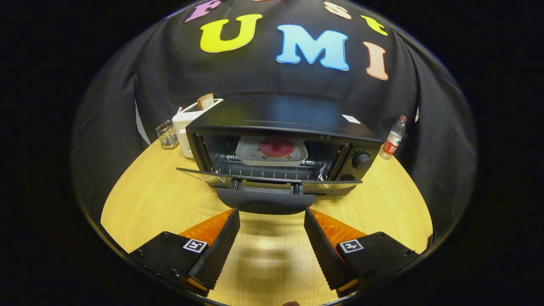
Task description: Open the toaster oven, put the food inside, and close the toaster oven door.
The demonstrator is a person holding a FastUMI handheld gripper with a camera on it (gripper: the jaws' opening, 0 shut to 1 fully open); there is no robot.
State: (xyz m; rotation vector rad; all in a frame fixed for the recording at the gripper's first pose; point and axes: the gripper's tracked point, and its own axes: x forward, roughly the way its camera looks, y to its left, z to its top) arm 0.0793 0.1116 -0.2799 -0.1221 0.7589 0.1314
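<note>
A: What is hard to make out?

B: The oven's (280,140) door (267,180) hangs open and is seen almost edge-on, so its glass barely shows. Its handle (265,204) sits just ahead of the fingertips. The lower knob is half hidden behind the door; the upper knob (361,160) is plain.

A: And inside?

B: A white tray (272,153) rests on the rack, carrying a round red piece of food (277,146). What kind of food cannot be told.

A: The gripper (272,221)?

B: It is spread wide and holds nothing; both fingers hover over the table (148,199), apart from the handle.

A: Anything else around?

B: A white toaster (189,123) stands behind the oven, partly hidden by it, with a bread slice (205,101) sticking up. A small glass holder (166,134) stands beside the toaster. A water bottle (393,138) stands past the oven's knob side.
</note>
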